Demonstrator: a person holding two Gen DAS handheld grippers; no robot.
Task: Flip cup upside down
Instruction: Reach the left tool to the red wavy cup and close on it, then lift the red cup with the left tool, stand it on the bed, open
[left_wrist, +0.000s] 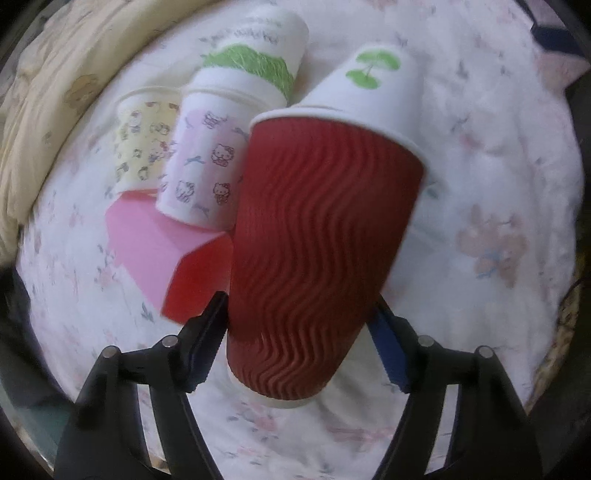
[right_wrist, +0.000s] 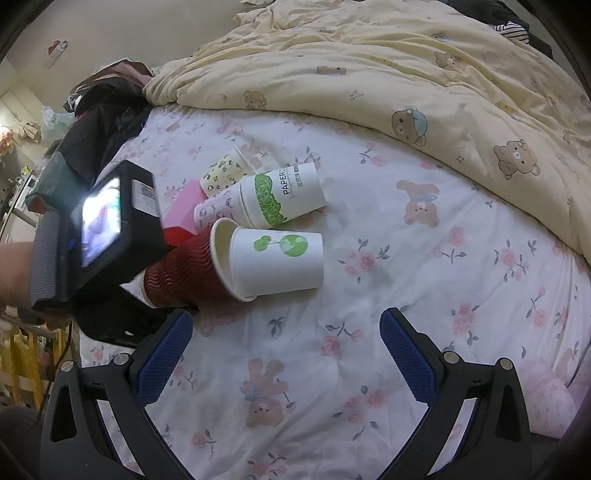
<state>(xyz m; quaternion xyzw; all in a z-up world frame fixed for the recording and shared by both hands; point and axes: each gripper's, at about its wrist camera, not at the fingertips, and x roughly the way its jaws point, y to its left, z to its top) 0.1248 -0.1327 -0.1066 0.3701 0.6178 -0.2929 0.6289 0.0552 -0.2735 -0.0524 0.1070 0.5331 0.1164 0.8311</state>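
Observation:
A red ripple paper cup (left_wrist: 314, 251) lies tilted between the fingers of my left gripper (left_wrist: 299, 317), which is shut on its lower body; its white rim points away from the camera. In the right wrist view the red cup (right_wrist: 184, 273) lies on its side on the bed with its rim against a white cup. My right gripper (right_wrist: 286, 354) is open and empty, hovering over the floral sheet in front of the cups.
A white cup with a green tree print (right_wrist: 277, 258) lies beside the red cup. A green-band cup (right_wrist: 284, 195), a pink cat-print cup (left_wrist: 201, 166), a yellow print cup (left_wrist: 142, 144) and a pink box (left_wrist: 159, 243) lie behind. A yellow bear quilt (right_wrist: 406, 74) covers the far bed.

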